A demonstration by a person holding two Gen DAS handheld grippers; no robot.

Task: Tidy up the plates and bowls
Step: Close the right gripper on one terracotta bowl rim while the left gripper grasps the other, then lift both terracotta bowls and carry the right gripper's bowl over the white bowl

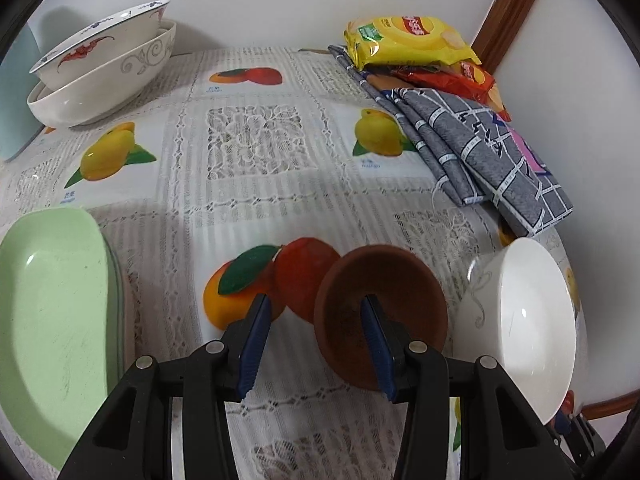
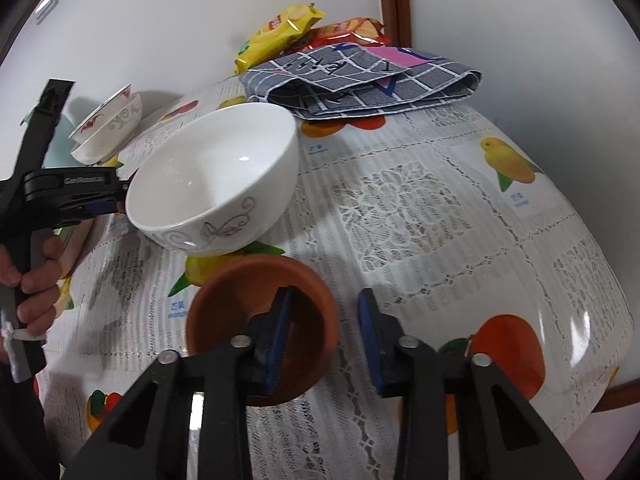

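Left gripper (image 1: 316,312) and right gripper (image 2: 324,308) gape astride brown bowl (image 1: 380,276) rim beside one white bowl (image 1: 528,320).

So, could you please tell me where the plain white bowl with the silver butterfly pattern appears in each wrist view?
Left wrist view: the white bowl is at the lower right, its opening facing the camera.
Right wrist view: the white bowl is left of centre, in the upper half.
Shared landmark: the folded grey checked cloth lies beyond the bowl in both views, towards the wall.
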